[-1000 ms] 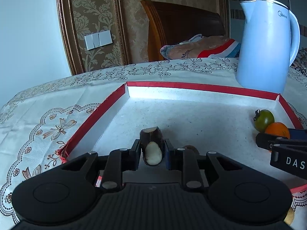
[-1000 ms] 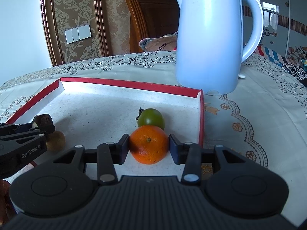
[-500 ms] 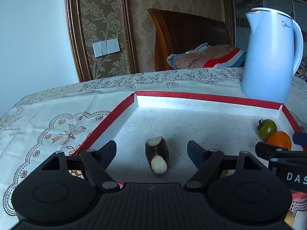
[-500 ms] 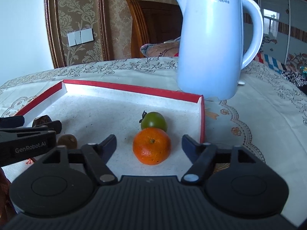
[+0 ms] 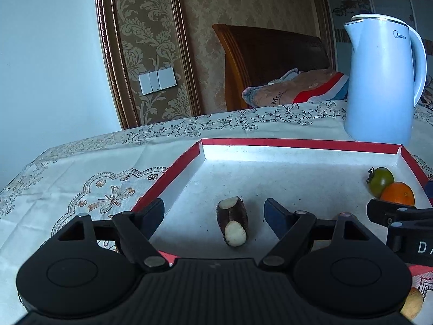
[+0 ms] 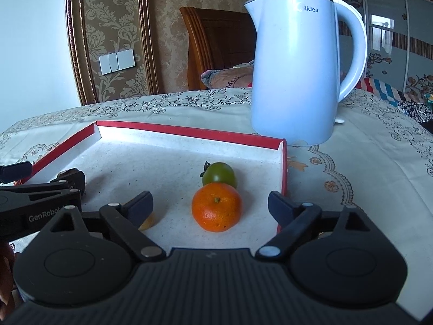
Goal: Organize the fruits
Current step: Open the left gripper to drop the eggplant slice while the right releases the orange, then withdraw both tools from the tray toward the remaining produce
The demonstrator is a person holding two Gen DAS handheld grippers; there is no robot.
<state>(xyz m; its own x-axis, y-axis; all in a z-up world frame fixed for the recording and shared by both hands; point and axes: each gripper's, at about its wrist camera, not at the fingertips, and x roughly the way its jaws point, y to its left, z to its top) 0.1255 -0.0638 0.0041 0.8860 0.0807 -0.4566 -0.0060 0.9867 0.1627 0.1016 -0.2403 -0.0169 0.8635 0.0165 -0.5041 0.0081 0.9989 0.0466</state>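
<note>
A red-rimmed white tray (image 5: pixel 297 144) (image 6: pixel 189 132) lies on the table. In the left wrist view a dark cut piece with pale ends (image 5: pixel 232 223) lies in the tray between the jaws of my open left gripper (image 5: pixel 213 214), untouched. In the right wrist view an orange (image 6: pixel 216 207) lies in the tray between the jaws of my open right gripper (image 6: pixel 209 203), with a green tomato (image 6: pixel 219 174) right behind it. Both fruits also show in the left wrist view: the orange (image 5: pixel 397 193) and the tomato (image 5: pixel 381 179). A small yellowish fruit (image 6: pixel 147 222) is partly hidden behind my right gripper's left finger.
A pale blue kettle (image 5: pixel 381 81) (image 6: pixel 297 67) stands on the patterned tablecloth (image 5: pixel 81 189) just behind the tray's far right corner. A wooden chair (image 5: pixel 270 62) with a folded cloth stands behind the table. Another yellowish fruit (image 5: pixel 411 303) lies at the lower right, outside the tray.
Both grippers have opened and pulled back a little. The dark piece and the orange, held one second ago, now lie free in the tray.
</note>
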